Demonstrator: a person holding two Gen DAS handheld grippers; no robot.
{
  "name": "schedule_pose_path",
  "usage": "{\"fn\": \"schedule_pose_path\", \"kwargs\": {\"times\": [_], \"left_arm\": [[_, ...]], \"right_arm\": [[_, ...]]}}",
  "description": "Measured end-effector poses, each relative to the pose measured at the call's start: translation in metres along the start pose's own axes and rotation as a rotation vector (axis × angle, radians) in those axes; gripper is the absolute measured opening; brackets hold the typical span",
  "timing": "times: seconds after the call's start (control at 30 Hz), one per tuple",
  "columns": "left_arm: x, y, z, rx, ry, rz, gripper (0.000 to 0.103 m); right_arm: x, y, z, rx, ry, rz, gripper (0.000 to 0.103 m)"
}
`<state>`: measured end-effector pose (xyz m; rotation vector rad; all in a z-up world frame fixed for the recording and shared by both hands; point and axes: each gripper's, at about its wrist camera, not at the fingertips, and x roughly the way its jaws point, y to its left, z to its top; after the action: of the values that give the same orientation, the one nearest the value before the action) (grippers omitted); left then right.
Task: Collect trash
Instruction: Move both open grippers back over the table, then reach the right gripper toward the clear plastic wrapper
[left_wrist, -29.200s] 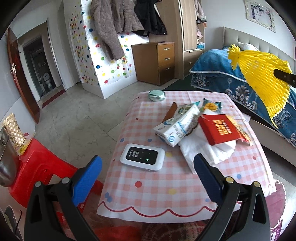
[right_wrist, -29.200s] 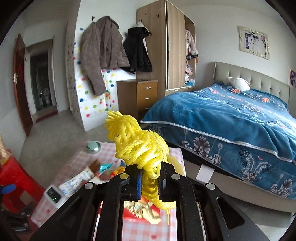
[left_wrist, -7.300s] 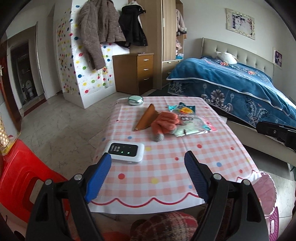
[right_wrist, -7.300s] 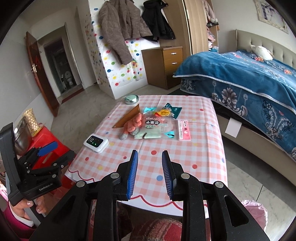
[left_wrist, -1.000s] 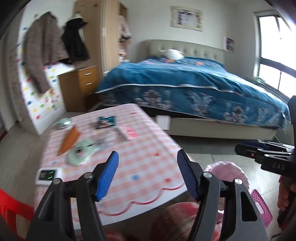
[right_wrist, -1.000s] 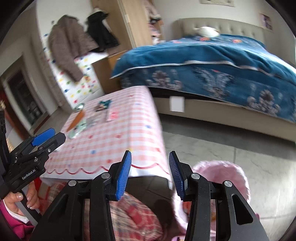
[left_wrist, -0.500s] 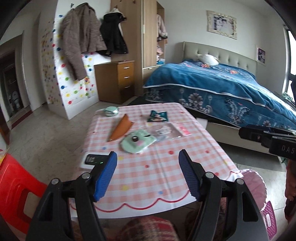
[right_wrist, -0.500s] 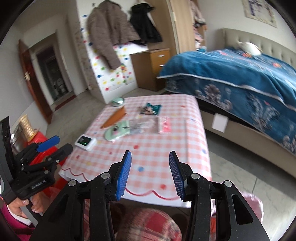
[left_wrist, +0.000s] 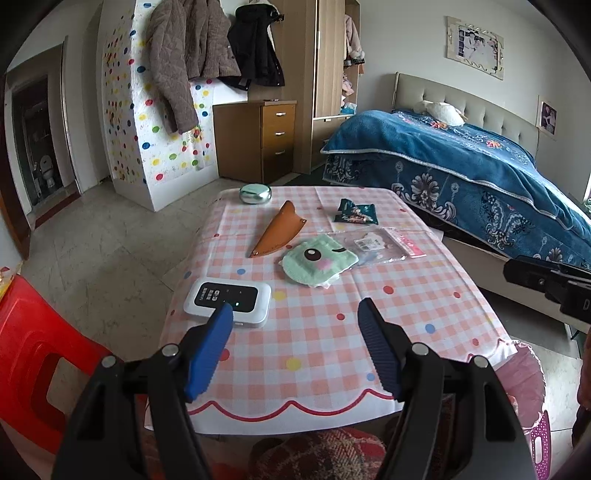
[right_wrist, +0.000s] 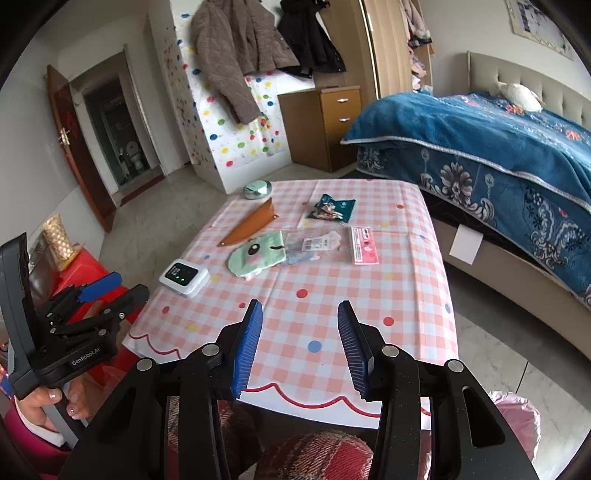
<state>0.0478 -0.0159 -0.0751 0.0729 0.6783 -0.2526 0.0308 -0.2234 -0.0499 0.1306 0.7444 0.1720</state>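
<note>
With your left gripper (left_wrist: 295, 339) gaping wide and your right gripper (right_wrist: 299, 343) half open, both empty over the table's (left_wrist: 332, 332) near edge, reach far-right for the clear packet (left_wrist: 384, 245) beside the green pouch (left_wrist: 317, 260): light, limp, slippery, so pinch its pink edge.

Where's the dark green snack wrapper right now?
The dark green snack wrapper lies on the far half of the table, right of the orange sheath and beyond the clear plastic bag.
</note>
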Motion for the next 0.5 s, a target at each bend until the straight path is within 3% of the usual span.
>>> {"fn": "schedule_pose_path", "kwargs": {"times": [0.5], "left_arm": [[0.039, 0.013, 0.004, 0.006, 0.056, 0.044, 0.074]], "right_arm": [[0.041, -0.028, -0.002, 0.031, 0.064, -0.034, 0.045]]}}
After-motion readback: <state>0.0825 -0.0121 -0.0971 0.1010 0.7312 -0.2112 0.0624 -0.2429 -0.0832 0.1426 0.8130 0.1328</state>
